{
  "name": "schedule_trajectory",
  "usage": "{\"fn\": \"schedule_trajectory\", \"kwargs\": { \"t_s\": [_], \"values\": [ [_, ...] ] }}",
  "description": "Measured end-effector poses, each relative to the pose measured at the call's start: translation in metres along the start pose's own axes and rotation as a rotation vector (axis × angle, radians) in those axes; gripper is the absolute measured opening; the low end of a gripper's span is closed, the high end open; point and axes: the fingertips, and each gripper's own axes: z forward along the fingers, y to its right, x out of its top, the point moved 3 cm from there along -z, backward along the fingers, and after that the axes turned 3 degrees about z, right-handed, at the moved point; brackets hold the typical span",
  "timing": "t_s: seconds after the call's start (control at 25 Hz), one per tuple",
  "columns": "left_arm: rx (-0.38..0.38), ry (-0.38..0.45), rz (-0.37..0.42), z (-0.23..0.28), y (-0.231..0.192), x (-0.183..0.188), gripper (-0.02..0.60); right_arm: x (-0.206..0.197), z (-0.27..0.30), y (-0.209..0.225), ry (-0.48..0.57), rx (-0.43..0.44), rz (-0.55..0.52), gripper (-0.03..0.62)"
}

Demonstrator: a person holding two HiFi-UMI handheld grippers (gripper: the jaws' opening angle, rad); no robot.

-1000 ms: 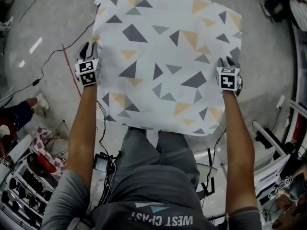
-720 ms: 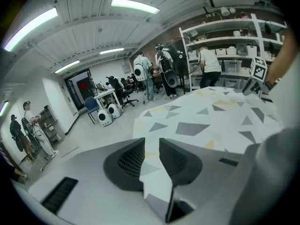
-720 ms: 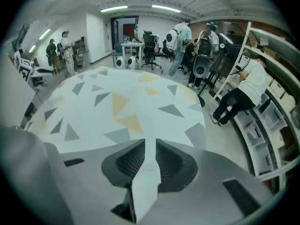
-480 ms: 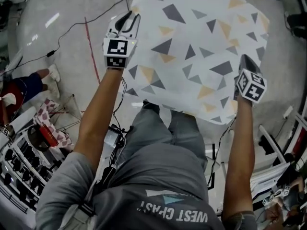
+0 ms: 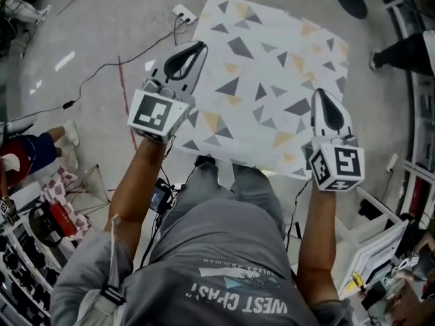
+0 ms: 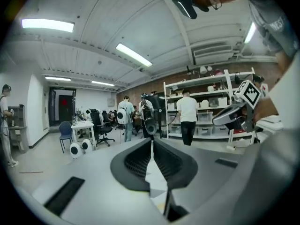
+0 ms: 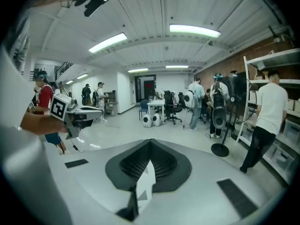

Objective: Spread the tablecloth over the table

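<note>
The tablecloth (image 5: 272,87), white with grey and yellow triangles, stretches out below and ahead of me, gripped at its near side edges. My left gripper (image 5: 198,46) is raised at the cloth's left edge and shut on it; a strip of the tablecloth (image 6: 153,179) shows between the closed jaws of the left gripper (image 6: 151,140). At the cloth's right edge my right gripper (image 5: 321,95) is raised too. Its jaws are shut on a fold of the tablecloth (image 7: 146,182), seen in the right gripper (image 7: 150,142) view. The table under the cloth is hidden.
Cables and a power strip (image 5: 182,12) lie on the floor at the left, beside a red line (image 5: 126,90). A person (image 5: 408,49) stands at the right; another sits at the left (image 5: 27,148). Shelving (image 6: 211,107), chairs and several people fill the room beyond.
Both grippers have risen toward my head and tilted up, carrying the cloth's side edges with them. The cloth now looks smaller and farther below.
</note>
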Motion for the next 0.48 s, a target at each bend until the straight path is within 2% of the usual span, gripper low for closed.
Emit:
{"fn": "schedule_trajectory", "kwargs": {
  "t_s": [0.2,0.48],
  "values": [
    [-0.072,0.097,-0.032,-0.049,0.011,0.069,0.011,0.068,-0.056,-0.059,0.152,0.031,-0.058,0.011],
    [-0.144,0.224,0.033,-0.110,0.037,0.146,0.011,0.123,-0.123,-0.123,0.252,0.072,-0.079,0.010]
  ]
}}
